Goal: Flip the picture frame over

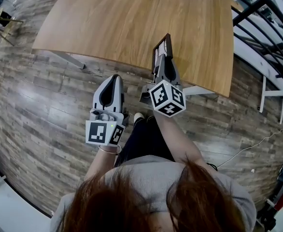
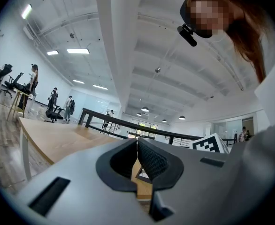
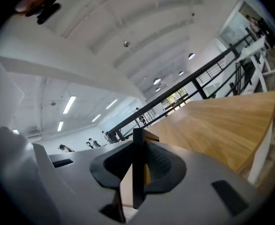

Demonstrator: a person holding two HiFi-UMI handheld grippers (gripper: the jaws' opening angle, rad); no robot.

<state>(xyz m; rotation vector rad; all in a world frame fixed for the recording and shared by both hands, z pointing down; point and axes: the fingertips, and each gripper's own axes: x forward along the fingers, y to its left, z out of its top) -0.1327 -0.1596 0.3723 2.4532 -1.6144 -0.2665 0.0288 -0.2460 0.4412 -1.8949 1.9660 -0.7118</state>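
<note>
Picture frame clamped edge-on in right gripper.

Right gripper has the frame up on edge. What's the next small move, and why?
Probably tip the frame onto its other face and lower it to the table: the right gripper clamps it on edge in its jaws, over the table's near side, and the left gripper is shut, empty.

One overhead, two level; common table
</note>
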